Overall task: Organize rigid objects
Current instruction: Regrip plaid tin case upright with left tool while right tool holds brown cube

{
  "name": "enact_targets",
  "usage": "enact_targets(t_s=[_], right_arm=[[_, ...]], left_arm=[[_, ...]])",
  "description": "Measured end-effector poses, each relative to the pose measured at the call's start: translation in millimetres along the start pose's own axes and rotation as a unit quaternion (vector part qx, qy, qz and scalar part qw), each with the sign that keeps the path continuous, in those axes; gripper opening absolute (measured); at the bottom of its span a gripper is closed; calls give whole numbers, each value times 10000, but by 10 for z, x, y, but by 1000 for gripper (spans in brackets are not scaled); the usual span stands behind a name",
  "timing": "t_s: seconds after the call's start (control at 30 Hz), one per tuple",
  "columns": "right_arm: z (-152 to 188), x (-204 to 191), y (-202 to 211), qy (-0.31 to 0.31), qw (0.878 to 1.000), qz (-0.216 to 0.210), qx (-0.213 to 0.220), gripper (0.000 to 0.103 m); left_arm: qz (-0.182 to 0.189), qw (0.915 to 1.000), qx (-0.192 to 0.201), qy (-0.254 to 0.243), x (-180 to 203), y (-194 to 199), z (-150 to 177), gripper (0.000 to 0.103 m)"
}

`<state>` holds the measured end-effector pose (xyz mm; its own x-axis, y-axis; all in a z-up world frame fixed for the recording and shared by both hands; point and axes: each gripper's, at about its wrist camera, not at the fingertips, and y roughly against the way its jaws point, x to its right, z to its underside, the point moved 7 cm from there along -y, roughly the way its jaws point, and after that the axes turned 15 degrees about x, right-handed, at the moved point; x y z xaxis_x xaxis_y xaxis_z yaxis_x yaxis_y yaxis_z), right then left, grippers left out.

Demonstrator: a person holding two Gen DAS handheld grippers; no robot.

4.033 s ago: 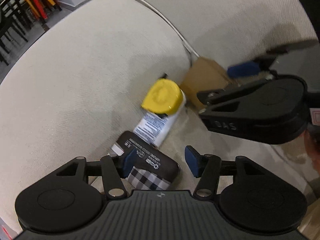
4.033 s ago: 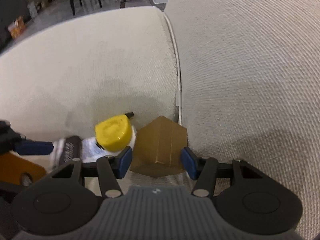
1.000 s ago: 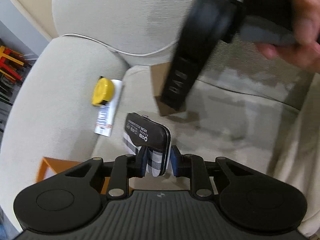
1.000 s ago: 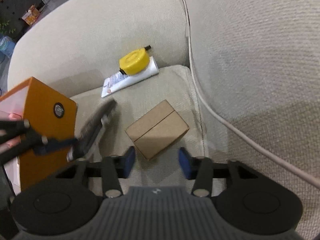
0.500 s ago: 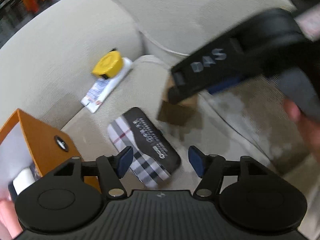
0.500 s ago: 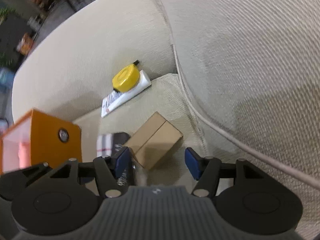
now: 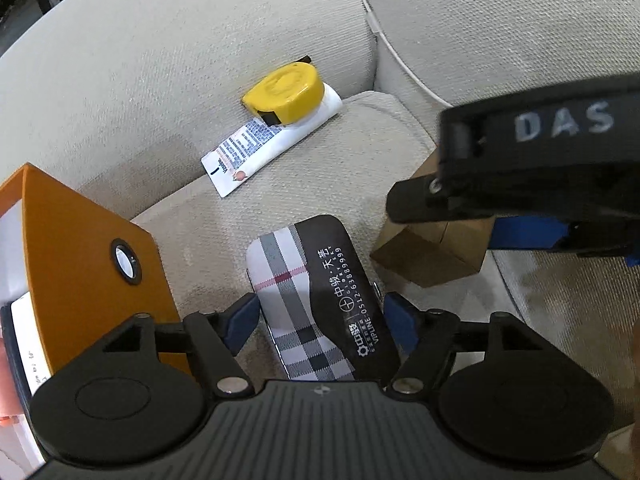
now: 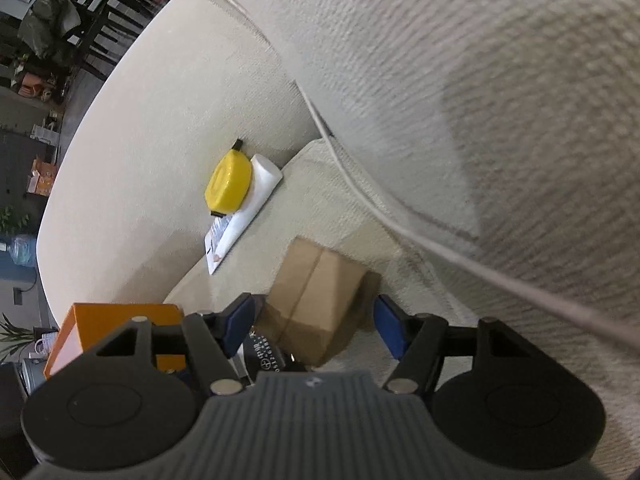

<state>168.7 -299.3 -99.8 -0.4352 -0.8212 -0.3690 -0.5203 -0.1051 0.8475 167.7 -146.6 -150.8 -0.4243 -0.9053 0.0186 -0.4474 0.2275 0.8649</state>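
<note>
Four items remained loose near the sofa seat's back corner: left gripper (image 7: 320, 322) opening astride the plaid-and-black hard case (image 7: 320, 300), right gripper (image 8: 314, 322) opening astride the brown cardboard box (image 8: 316, 292), neither pinched, orange storage box (image 7: 80, 260) apparently unfilled.

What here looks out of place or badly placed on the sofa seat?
The yellow tape measure sits on top of the white tube, both pushed against the sofa arm. The plaid case and cardboard box lie at mismatched angles on the seat. Nothing looks spilled or damaged.
</note>
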Motion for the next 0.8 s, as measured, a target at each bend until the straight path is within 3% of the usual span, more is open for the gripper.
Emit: enact_targets(t_s=[0.23, 0.5, 0.77, 0.8], right_arm=[[25, 13, -129, -34, 9999, 108, -66, 64], [34, -113, -7, 573, 9982, 109, 115, 54], [1, -285, 251, 1218, 9909, -102, 570, 50], [-7, -297, 279, 1249, 9902, -150, 607, 49]], left_arm=[[-25, 10000, 52, 23, 18, -55, 25, 83], [144, 9992, 267, 262, -17, 69, -15, 80], [419, 9949, 779, 494, -11, 463, -152, 77], [478, 9939, 843, 520, -9, 524, -173, 43]])
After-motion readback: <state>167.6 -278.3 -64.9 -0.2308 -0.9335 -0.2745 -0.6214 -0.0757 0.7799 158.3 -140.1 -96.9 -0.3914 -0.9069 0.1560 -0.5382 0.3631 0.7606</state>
